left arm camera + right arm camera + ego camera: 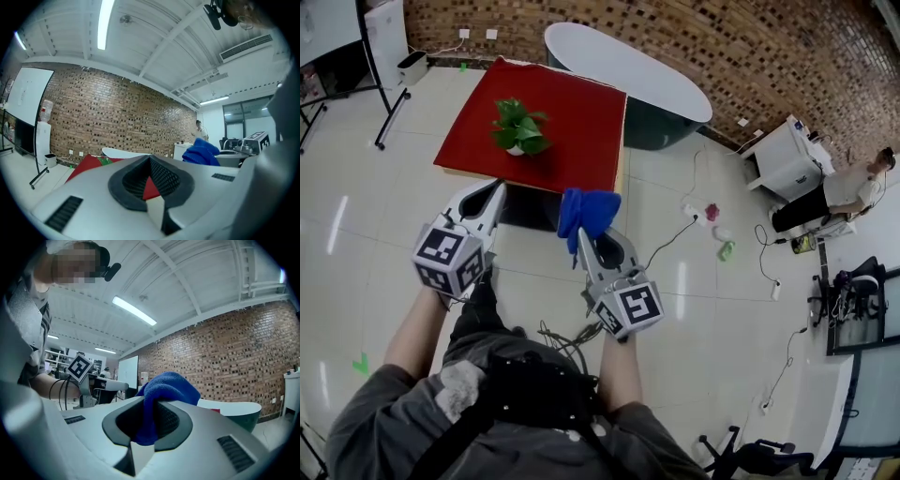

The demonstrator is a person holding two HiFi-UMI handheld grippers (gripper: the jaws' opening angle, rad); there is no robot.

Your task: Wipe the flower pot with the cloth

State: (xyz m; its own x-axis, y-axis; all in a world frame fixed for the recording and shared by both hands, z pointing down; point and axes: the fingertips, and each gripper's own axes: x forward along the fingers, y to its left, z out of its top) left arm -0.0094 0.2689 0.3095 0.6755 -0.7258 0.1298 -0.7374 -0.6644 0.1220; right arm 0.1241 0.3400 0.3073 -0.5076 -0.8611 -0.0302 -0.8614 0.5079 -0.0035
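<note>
Two hand-held grippers, one cloth, one potted plant, listed in order.

Item 1, right gripper (584, 240): jaws clenched on a blue cloth (589, 212), which bunches out of the jaw tips in a thick fold. Judged purpose: the wad rides at the very front so that it, not the plastic, meets the pot first.

Item 2, left gripper (494, 194): jaws pressed together with nothing between them (only a sliver of red shows through the gap). Judged purpose: empty, so it can steady the pot once wiping starts.

Item 3, flower pot (517, 149): small, white, upright, bearing a leafy green plant (520, 124). It stands well ahead of both pairs of jaws, nearer the left pair's line, untouched. Wiping has not begun.

Item 4, counter (581, 131): low, square, covered in red, bare save for the pot. Its near edge lies just ahead of the jaw tips.

Item 5, room: glossy pale tiled floor (384, 234), with loose cables (670, 246) to the right of the right jaws. A white oval-topped table (628, 66) stands beyond the counter, then a brick wall (731, 47). A whiteboard (26, 101) is far left, and a person (853, 187) far off right.
</note>
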